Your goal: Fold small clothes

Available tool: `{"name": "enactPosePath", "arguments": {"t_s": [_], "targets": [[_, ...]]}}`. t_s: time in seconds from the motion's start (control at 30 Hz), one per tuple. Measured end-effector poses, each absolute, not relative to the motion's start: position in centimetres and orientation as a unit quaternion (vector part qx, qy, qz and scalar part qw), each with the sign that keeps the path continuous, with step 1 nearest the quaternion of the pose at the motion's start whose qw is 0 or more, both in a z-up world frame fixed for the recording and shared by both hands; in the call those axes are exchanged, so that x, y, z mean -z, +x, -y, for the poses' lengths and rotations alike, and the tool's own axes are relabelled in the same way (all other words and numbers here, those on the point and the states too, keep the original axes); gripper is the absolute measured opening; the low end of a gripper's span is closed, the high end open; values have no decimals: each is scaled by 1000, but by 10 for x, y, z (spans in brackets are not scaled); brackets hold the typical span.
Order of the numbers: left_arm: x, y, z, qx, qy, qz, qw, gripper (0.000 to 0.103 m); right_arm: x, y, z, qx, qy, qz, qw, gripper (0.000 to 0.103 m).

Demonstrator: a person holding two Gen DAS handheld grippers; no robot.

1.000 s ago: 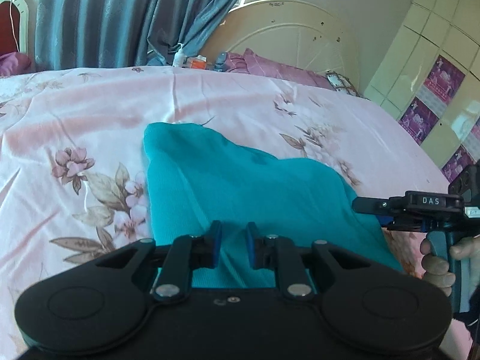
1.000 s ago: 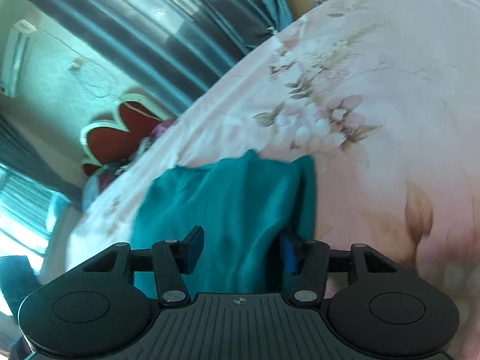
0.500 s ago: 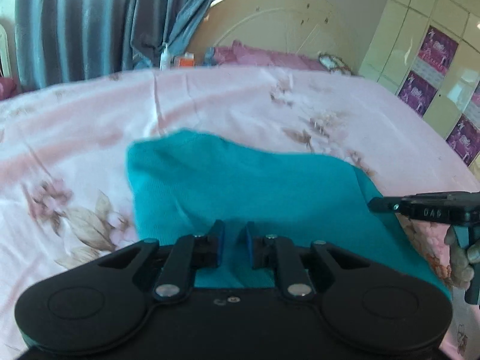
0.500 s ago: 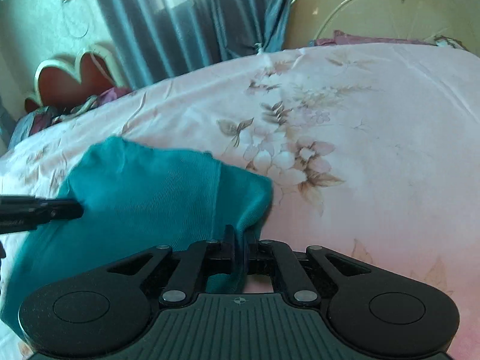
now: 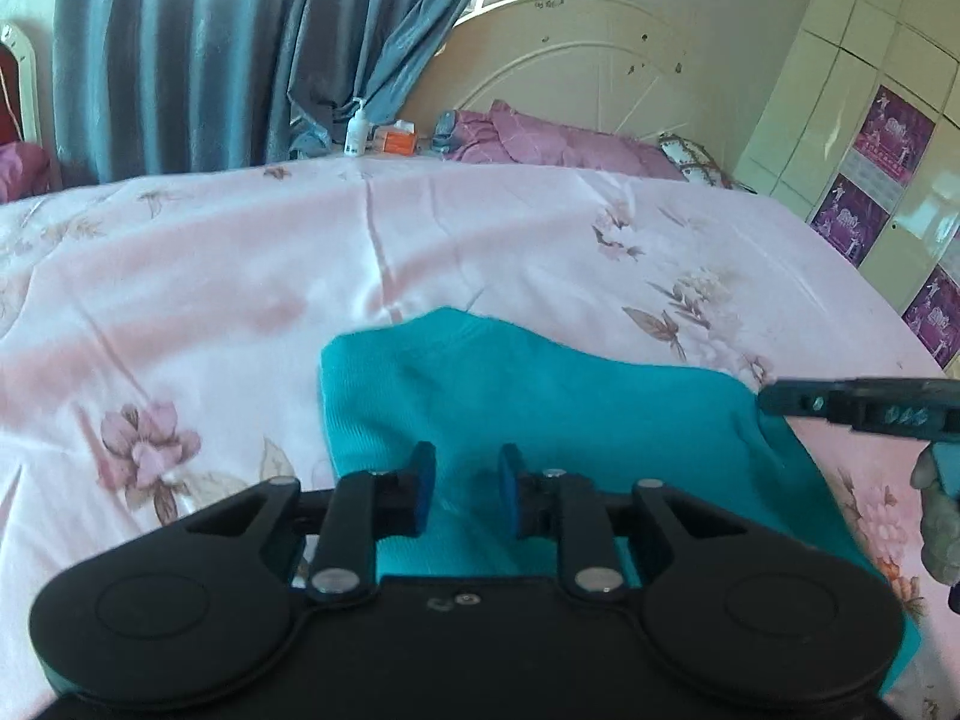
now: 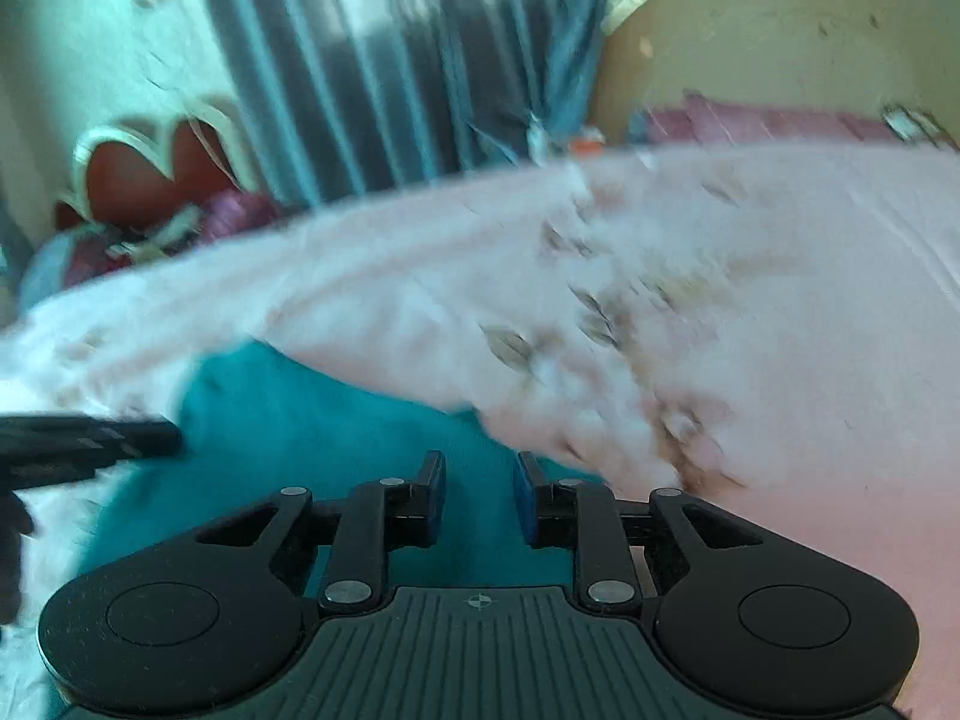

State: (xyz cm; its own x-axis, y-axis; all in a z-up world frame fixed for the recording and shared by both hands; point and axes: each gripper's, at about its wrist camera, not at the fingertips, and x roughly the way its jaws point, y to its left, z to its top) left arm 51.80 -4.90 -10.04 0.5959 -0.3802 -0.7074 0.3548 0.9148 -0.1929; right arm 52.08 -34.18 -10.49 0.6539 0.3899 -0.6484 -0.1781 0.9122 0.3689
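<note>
A teal knitted garment (image 5: 540, 414) lies flat on a pink floral-printed bedsheet (image 5: 240, 276), occupying the lower centre of the left wrist view and running under the black housing of the left gripper (image 5: 461, 483). The left gripper's blue-padded jaws have just been opening; a clear gap stands between the pads, which sit over the near edge of the garment without pressing on it, so the tool is released. The right gripper (image 6: 479, 495) shows the same condition in the right wrist view: its jaws have just been opening after a full closure, the pads stand apart above the teal fabric, and nothing is clamped between them. That view is motion-blurred, and the garment's outline there is indistinct. At the right edge of the left wrist view the right gripper's black fingers meet the garment's far right corner; whether they touch it cannot be determined. A cream arched headboard (image 5: 576, 78) and grey-blue curtains (image 5: 198, 54) fill the upper frame.
</note>
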Motion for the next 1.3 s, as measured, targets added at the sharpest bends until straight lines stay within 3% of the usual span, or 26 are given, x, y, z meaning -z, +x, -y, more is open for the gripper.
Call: {"name": "enactPosePath", "arguments": {"t_s": [0.1,0.13,0.23,0.33,0.53,0.7,0.83,0.9,0.93,0.97,1.0,1.03,1.1,1.13,1.2,1.3], "targets": [[91,495,56,210,-24,-386,898,23,102,511,321,-194,112,-383,896,24],[91,487,59,215,-21,-383,898,29,108,509,314,-203,97,-389,893,24],[109,477,80,201,55,-393,896,28,137,509,294,-194,39,-414,889,24],[93,468,75,198,49,-387,899,27,111,493,300,-175,35,-396,901,24],[66,405,64,187,44,-356,914,38,88,418,326,-208,50,-373,903,25],[91,375,73,175,63,-401,897,41,120,379,317,-201,1,-424,883,24],[108,366,78,153,101,-407,895,43,124,371,320,-190,-22,-414,890,24],[107,363,78,151,118,-407,893,48,118,366,331,-196,2,-414,889,24],[105,361,76,149,122,-409,892,59,117,365,340,-197,23,-419,886,25],[105,358,73,145,128,-415,889,80,118,362,353,-196,48,-426,882,27],[108,350,67,139,135,-423,885,89,120,361,365,-188,68,-437,877,57],[109,344,60,126,142,-426,884,90,122,359,375,-172,78,-446,875,75],[104,330,45,126,122,-426,888,80,112,349,389,-177,89,-420,886,70],[100,326,37,125,100,-426,890,70,104,345,392,-188,101,-403,890,63],[97,324,27,113,63,-429,894,68,98,347,390,-210,113,-400,885,57],[94,332,17,100,-6,-425,900,66,102,356,378,-228,97,-401,882,55]]}}
